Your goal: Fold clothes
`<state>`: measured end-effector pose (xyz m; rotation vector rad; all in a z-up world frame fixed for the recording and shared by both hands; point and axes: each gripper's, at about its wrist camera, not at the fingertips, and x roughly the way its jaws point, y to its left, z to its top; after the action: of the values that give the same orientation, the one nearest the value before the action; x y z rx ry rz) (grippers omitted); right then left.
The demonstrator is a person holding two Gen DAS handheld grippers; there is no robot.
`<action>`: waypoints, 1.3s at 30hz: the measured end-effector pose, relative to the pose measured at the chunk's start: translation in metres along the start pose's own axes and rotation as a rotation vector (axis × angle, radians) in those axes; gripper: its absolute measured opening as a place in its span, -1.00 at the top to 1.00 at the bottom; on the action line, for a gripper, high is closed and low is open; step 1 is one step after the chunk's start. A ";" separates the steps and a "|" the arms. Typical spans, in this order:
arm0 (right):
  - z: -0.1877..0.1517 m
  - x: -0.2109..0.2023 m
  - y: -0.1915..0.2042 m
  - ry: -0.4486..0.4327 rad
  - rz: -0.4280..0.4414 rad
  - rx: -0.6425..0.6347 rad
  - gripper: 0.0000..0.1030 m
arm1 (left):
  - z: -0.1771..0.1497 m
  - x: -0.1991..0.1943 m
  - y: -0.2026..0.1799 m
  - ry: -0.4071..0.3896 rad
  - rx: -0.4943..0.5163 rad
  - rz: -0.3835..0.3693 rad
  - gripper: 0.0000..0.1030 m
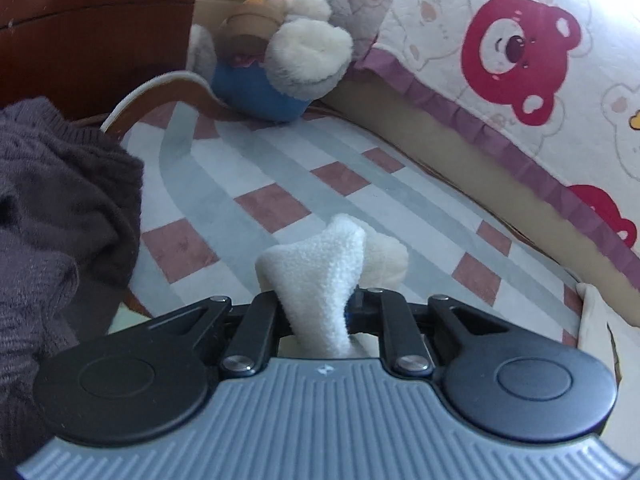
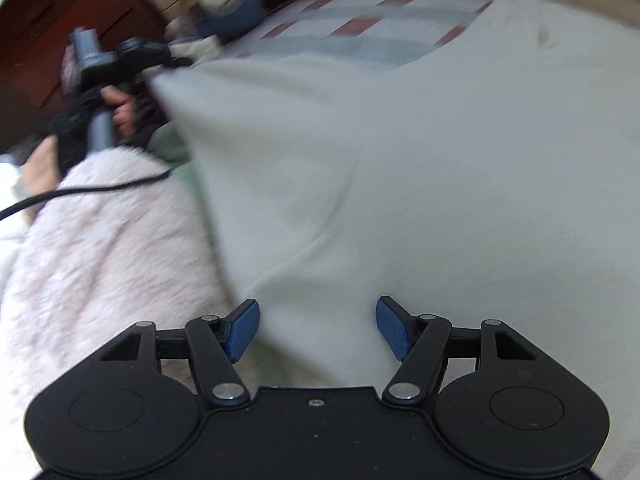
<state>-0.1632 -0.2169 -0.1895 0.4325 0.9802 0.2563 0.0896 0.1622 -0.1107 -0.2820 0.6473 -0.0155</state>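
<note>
1. Bed with grey, white and pink checked sheet (image 1: 248, 168); dark red wooden cabinet (image 1: 92, 20) beside it.
2. White fleece garment (image 2: 400, 160) spread over the bed.
3. Grey plush rabbit (image 1: 296, 24) at the bed's far corner.
4. Left tool (image 1: 316, 316) clamped on a bunched garment corner; right tool (image 2: 316, 330) spread wide above the garment, holding nothing.

The white garment (image 1: 320, 276) looks like soft, fuzzy fleece. Matt black plastic forms the right gripper (image 2: 316, 330), with ribbed blue pads (image 2: 242, 330).

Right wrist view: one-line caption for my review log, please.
Open right claw poised over a white garment spread on the checked bed, while the left claw holds its far corner.
</note>
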 end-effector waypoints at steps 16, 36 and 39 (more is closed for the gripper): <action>-0.013 -0.126 -0.077 -0.312 0.034 0.315 -0.23 | 0.016 -0.098 -0.136 -0.137 0.355 -0.189 0.78; -0.113 -0.202 -0.164 -0.434 -0.322 0.641 -0.30 | -0.228 -0.190 -0.389 0.424 0.839 -0.918 -0.09; -0.121 -0.201 -0.179 -0.473 -0.228 0.713 -0.30 | -0.221 -0.175 -0.369 0.388 0.842 -0.856 -0.12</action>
<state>-0.3704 -0.4272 -0.1818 0.9717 0.6184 -0.4089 -0.1550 -0.2313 -0.0781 0.2887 0.8031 -1.1610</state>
